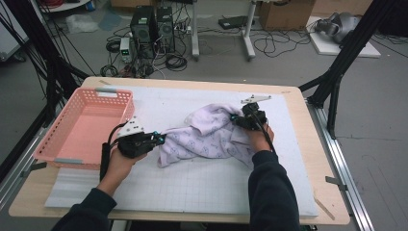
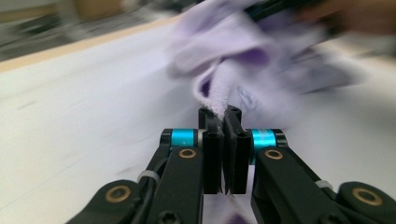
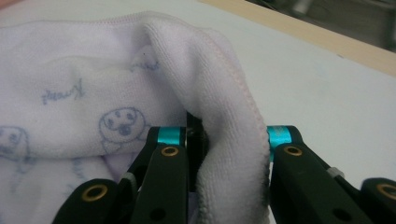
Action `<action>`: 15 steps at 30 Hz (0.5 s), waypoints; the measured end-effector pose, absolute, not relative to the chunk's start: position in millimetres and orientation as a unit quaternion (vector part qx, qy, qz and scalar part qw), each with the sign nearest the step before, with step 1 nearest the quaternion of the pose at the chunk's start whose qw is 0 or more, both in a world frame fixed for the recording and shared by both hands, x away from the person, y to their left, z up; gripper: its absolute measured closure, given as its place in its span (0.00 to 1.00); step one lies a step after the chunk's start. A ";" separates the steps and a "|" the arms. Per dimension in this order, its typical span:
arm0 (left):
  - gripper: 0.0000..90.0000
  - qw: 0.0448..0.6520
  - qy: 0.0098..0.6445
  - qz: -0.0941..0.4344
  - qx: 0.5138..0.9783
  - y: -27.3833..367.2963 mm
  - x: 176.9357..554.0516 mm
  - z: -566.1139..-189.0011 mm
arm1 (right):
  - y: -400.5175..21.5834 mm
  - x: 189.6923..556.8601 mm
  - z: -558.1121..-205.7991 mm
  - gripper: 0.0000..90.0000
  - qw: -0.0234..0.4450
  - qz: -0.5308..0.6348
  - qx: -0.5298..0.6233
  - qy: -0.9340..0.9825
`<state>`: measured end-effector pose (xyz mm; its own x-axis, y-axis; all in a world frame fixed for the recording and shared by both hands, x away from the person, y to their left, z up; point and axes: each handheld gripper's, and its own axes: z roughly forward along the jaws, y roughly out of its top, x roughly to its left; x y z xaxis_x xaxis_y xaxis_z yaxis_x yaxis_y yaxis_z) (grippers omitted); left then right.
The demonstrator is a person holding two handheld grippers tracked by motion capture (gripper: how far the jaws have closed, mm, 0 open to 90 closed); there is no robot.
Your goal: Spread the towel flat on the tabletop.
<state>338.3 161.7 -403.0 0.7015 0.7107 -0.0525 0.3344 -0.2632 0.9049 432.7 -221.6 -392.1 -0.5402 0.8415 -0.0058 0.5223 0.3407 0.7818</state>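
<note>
A: So, where does the towel stand?

B: Bunched and rumpled on the white mat, stretched between the two tongs. The left gripper pinches one thin edge of it; in the left gripper view the jaws are nearly pressed together with the hem caught between them.

A: And the other one?

B: The right gripper is clamped on a thicker fold at the far side; in the right gripper view the cloth bulges up between its jaws.

A: Anything gone into the basket?

B: No, the pink basket sits just beyond the left gripper, on its outer side, with nothing in it.

A: How far along, then?

B: Early, I'd judge. Both edges are gripped, which is the done part. The towel isn't spread flat or folded yet, and tidying it, perhaps into the basket, looks to be left.
</note>
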 end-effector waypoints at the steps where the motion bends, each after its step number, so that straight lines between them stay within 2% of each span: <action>1: 0.83 0.495 0.360 0.191 0.768 157.7 342.8 -407.1 | -222.0 434.4 -393.0 0.84 0.221 0.370 0.441 0.787; 2: 0.68 0.497 0.367 0.186 0.764 156.0 344.1 -408.3 | -224.7 436.8 -394.6 0.81 0.237 0.361 0.466 0.773; 3: 0.60 0.501 0.372 0.181 0.760 154.3 344.6 -409.1 | -227.3 437.6 -395.1 0.77 0.240 0.359 0.475 0.767; 5: 0.51 0.512 0.366 0.171 0.758 148.5 342.6 -410.1 | -234.0 438.0 -395.3 0.62 0.247 0.362 0.496 0.750; 9: 0.44 0.486 0.343 0.166 0.787 141.1 338.8 -416.0 | -249.7 426.1 -384.1 0.56 0.243 0.400 0.496 0.732; 15: 0.41 0.467 0.329 0.142 0.809 132.1 333.4 -427.0 | -270.1 386.5 -368.9 0.54 0.252 0.435 0.445 0.741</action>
